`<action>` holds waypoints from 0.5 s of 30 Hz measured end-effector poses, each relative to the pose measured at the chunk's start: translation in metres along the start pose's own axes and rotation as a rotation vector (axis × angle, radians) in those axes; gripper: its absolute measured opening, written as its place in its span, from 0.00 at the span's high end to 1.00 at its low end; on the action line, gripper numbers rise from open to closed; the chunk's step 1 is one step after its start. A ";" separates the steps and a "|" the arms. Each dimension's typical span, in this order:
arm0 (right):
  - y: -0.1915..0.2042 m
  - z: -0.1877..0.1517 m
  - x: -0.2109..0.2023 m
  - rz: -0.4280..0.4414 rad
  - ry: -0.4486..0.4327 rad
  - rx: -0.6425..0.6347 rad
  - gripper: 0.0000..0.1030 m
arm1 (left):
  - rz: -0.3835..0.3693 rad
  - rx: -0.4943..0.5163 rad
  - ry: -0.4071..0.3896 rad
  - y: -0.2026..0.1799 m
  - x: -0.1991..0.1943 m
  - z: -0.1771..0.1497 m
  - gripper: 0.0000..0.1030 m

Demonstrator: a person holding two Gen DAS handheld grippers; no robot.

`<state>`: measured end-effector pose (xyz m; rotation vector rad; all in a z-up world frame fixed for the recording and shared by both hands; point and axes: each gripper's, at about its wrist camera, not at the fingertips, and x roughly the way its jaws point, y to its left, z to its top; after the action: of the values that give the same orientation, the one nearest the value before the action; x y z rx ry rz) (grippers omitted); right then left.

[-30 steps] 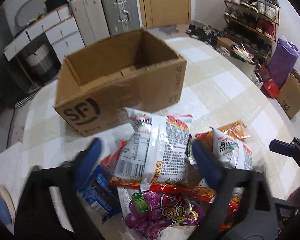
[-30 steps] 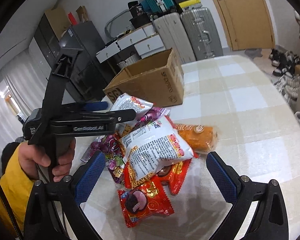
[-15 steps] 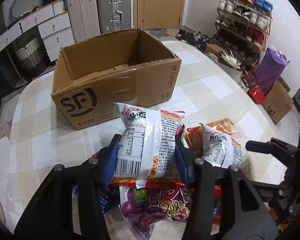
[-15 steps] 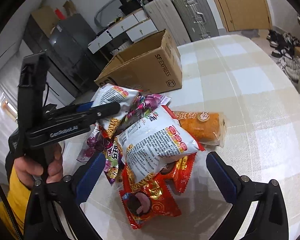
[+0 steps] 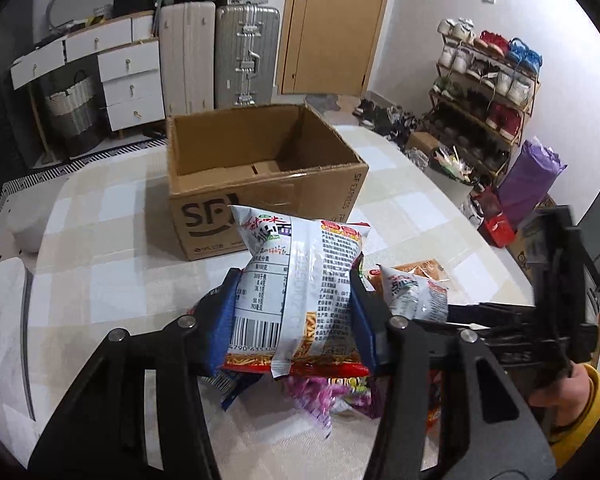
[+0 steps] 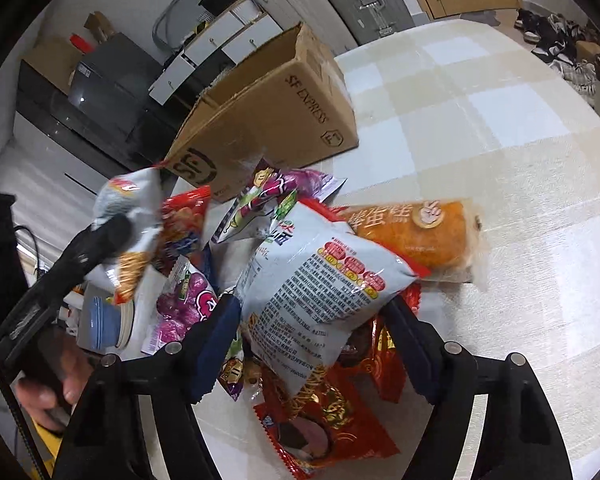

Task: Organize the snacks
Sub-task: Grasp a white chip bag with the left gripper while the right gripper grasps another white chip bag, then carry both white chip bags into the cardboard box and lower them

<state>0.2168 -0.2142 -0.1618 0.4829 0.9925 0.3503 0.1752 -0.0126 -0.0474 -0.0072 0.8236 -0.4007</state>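
Even, moderately bright indoor light fills both views, with soft shadows under the snack pile (image 6: 324,360) between the jaws. Glare streaks the foil packet (image 5: 300,288) held in the jaws. Fisheye bending and dark vignetting ring the edges; the left of the right-wrist view is motion-blurred.

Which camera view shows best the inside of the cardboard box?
The left wrist view: it looks down into the open cardboard box, showing its walls and bare floor. The right wrist view shows only its outer printed sides.

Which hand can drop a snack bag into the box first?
Left. The left gripper already squeezes a white noodle bag, lifted and facing the open cardboard box. The right gripper is only closing around a second noodle bag on the pile.
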 end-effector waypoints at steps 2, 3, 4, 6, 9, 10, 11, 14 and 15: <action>0.005 0.001 0.000 -0.028 -0.015 -0.032 0.33 | -0.007 -0.011 -0.024 0.004 -0.016 -0.002 0.54; 0.008 0.001 0.000 -0.035 -0.021 -0.044 0.35 | -0.011 -0.015 -0.029 0.004 -0.022 -0.004 0.54; 0.010 0.001 -0.001 -0.039 -0.029 -0.055 0.38 | -0.016 -0.022 -0.037 0.006 -0.029 -0.006 0.54; 0.011 0.000 -0.003 -0.024 -0.044 -0.071 0.47 | -0.021 -0.033 -0.051 0.010 -0.042 -0.010 0.54; 0.012 -0.004 -0.008 -0.008 -0.070 -0.083 0.50 | -0.032 -0.047 -0.065 0.016 -0.060 -0.016 0.54; 0.012 -0.005 -0.010 -0.002 -0.078 -0.085 0.50 | -0.033 -0.049 -0.068 0.018 -0.063 -0.019 0.54; 0.012 -0.006 -0.011 0.008 -0.086 -0.091 0.51 | -0.034 -0.052 -0.070 0.019 -0.065 -0.022 0.54; 0.012 -0.008 -0.012 0.026 -0.090 -0.091 0.52 | -0.038 -0.061 -0.065 0.024 -0.073 -0.029 0.54; 0.013 -0.009 -0.014 0.038 -0.094 -0.090 0.52 | -0.044 -0.064 -0.062 0.025 -0.076 -0.031 0.55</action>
<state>0.2012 -0.2082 -0.1493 0.4330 0.8737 0.4008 0.1157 0.0414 -0.0188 -0.0963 0.7760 -0.4135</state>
